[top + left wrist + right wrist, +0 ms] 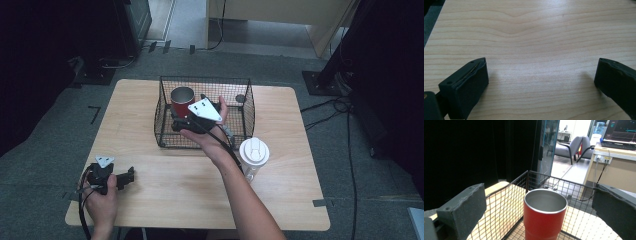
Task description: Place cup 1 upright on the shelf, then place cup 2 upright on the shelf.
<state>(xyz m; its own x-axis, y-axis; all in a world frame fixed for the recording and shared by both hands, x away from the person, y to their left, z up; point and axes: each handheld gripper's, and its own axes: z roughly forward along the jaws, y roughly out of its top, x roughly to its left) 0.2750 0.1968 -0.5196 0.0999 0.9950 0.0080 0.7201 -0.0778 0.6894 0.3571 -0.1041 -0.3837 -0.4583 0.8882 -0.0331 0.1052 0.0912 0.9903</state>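
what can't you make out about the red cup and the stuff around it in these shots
- Base of the red cup: cut off by the bottom edge in the right gripper view; hidden by the right gripper and hand in the high view.
- Small dark round thing in the wire basket: too small to identify, high view.
- Lower part of the white lidded cup: hidden behind the forearm, high view.
- Whether the red cup holds liquid: cannot tell.
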